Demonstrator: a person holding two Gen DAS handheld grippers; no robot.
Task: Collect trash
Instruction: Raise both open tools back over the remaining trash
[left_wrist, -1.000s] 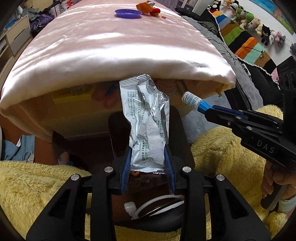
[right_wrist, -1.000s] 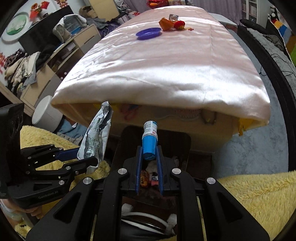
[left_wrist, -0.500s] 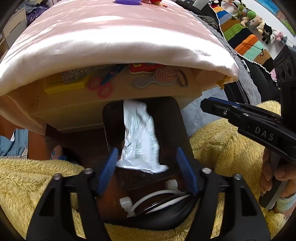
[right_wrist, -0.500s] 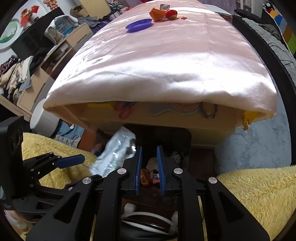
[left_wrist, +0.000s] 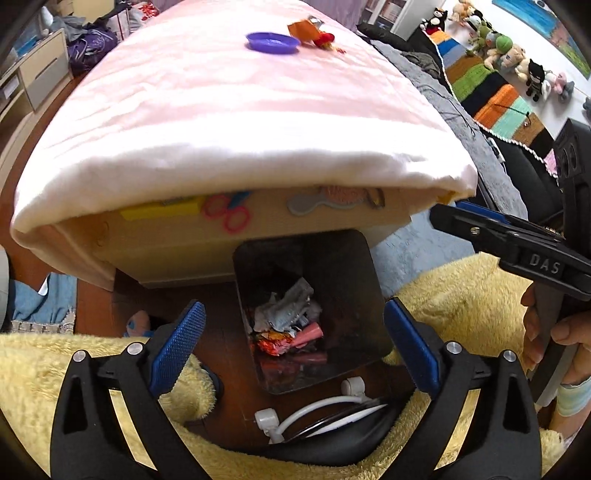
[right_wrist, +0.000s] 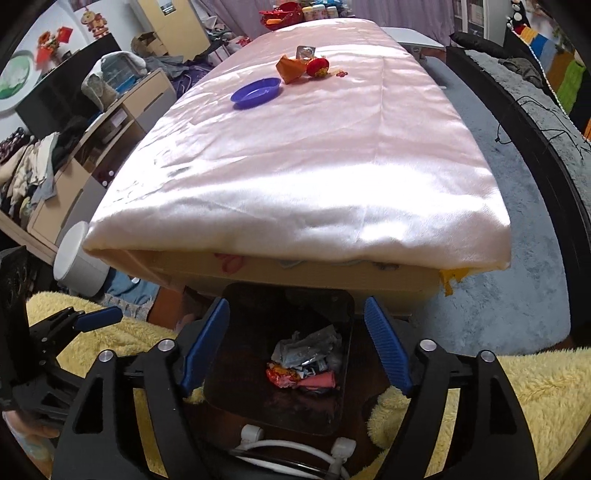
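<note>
A dark square bin (left_wrist: 354, 266) (right_wrist: 343, 306) stands on the floor at the near end of the table. The silver wrapper (left_wrist: 291, 306) (right_wrist: 306, 347) lies crumpled inside it on red and pink packets. My left gripper (left_wrist: 295, 343) is open and empty above the bin. My right gripper (right_wrist: 297, 339) is open and empty above the bin too; it also shows at the right of the left wrist view (left_wrist: 509, 240). Far down the pink tablecloth (right_wrist: 314, 147) lie an orange wrapper (right_wrist: 290, 68), a red scrap (right_wrist: 318, 66) and a foil piece (right_wrist: 306, 51).
A purple dish (right_wrist: 255, 92) sits on the cloth near the scraps. Yellow fluffy fabric (right_wrist: 517, 387) lies on both sides of the bin. A white cable (left_wrist: 317, 410) lies just before the bin. Drawers with clothes (right_wrist: 92, 147) stand left, a dark sofa (right_wrist: 535, 122) right.
My left gripper opened and the silver wrapper fell into the bin. My right gripper let go of the small blue-capped bottle and opened wide. Both views now tilt up over the table.
</note>
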